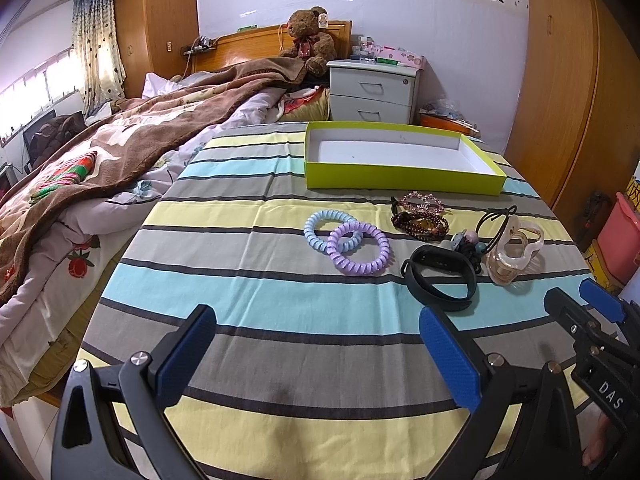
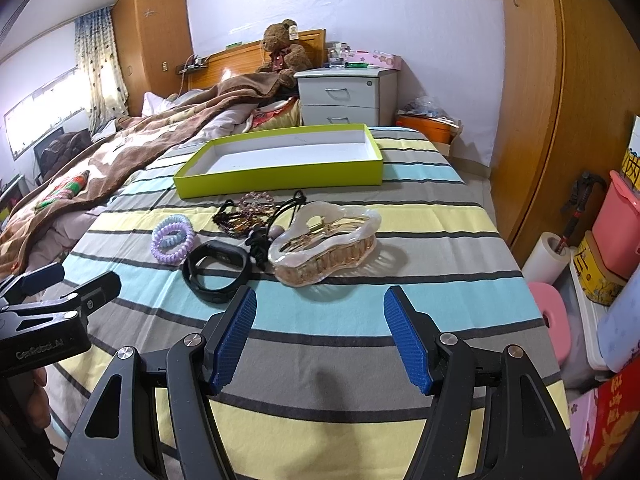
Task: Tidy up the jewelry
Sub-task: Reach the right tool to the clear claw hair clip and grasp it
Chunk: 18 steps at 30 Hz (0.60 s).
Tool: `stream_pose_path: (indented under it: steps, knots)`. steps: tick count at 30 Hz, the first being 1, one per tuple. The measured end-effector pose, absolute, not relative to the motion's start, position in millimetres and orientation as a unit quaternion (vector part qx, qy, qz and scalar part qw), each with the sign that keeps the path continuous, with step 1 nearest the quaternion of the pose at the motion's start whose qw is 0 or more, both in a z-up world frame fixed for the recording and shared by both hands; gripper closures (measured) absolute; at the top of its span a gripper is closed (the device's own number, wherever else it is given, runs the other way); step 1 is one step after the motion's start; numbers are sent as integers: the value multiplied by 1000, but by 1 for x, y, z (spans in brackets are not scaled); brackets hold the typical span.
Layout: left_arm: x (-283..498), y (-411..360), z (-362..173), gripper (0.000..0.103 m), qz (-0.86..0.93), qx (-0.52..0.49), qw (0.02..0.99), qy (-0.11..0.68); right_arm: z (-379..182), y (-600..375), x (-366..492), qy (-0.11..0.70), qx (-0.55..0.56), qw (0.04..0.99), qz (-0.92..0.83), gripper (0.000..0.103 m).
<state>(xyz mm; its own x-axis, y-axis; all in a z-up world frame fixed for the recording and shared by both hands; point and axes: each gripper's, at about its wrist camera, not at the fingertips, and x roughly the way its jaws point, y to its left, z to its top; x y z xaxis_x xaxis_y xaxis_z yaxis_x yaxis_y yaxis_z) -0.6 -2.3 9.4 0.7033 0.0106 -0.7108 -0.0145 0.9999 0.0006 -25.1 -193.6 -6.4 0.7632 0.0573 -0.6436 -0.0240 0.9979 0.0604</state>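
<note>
**Waiting jewelry beside an empty green box**

Spread over a table covered by a striped cloth (image 1: pixel 248 208), the jewelry is seen in a loose cluster between the two grippers and a shallow green box (image 1: pixel 400 178), which stands at the far side with its white inside bare.

Farthest left in the cluster, a blue spiral hair tie (image 1: pixel 316 229) is overlapped by a purple spiral hair tie (image 1: pixel 362 254); the two are touching. Just right of them, dark beaded bracelets (image 1: pixel 420 224) are piled with a pink beaded piece (image 1: pixel 422 200) lying on their far edge. Nearer the cameras, a black wristband (image 1: pixel 440 278) lies flat, apart from the spiral ties. Behind it, a black elastic cord with small beads (image 1: pixel 470 242) is tangled against a large translucent hair claw (image 1: pixel 514 250), which rests farthest right on the cloth.

The left gripper (image 1: pixel 316 354) is held low over the near edge of the cloth, its blue-padded jaws spread wide with nothing between them. The right gripper (image 2: pixel 320 334) is likewise held with jaws wide and nothing gripped, pointed toward the hair claw (image 2: pixel 324 240) and the wristband (image 2: pixel 218 270); neither is touched.

Beyond the table, a bed with a brown blanket (image 1: pixel 132 136) is seen at the left, a teddy bear (image 1: pixel 308 38) at the headboard, and a white nightstand (image 1: pixel 374 90) behind the box.
</note>
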Motion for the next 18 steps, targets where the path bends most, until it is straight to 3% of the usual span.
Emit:
stream_pose_path:
  steps: [18]
  knots:
    - [30, 19, -1, 0, -50, -48, 905, 421, -6, -211, 35, 391, 79, 917, -6, 36]
